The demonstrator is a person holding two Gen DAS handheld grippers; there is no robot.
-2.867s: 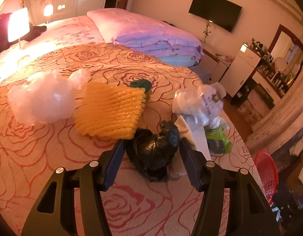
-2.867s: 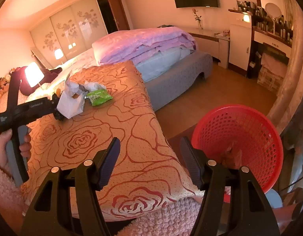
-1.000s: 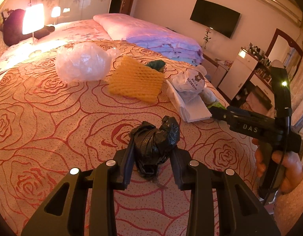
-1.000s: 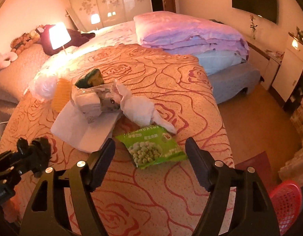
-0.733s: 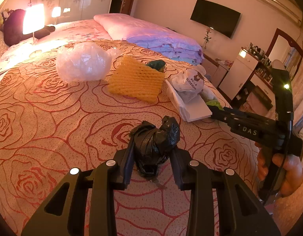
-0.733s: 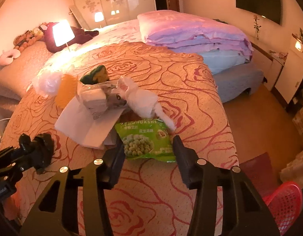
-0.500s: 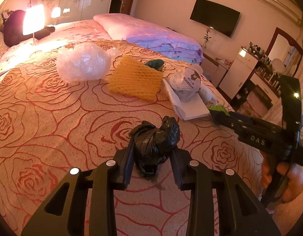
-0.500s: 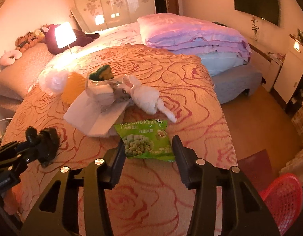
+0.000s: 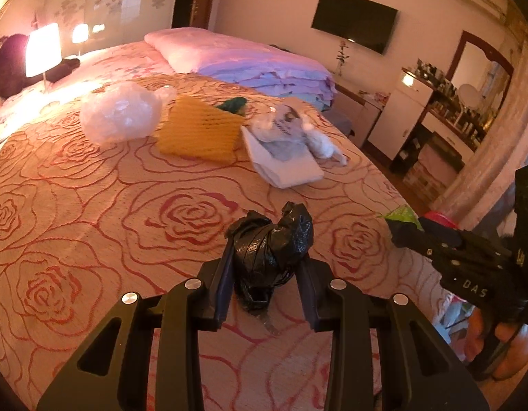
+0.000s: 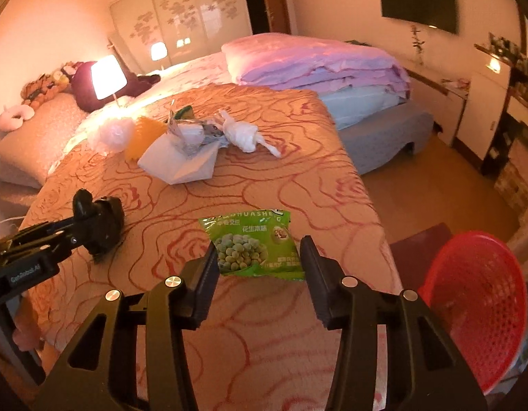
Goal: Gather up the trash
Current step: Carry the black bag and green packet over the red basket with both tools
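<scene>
My left gripper is shut on a crumpled black plastic bag and holds it above the rose-patterned bedspread. My right gripper is shut on a green snack packet, held above the bed's near corner. The black bag also shows in the right wrist view. More trash lies on the bed: a clear plastic bag, a yellow foam net, a white paper bag and a knotted white bag.
A red mesh waste basket stands on the floor right of the bed's corner. Folded purple quilts lie at the bed's far end. A lit lamp stands at the left. Cabinets line the right wall.
My right gripper closed on the green snack packet and has lifted it back from the trash pile toward the bed's corner. My left gripper still holds the black bag.
</scene>
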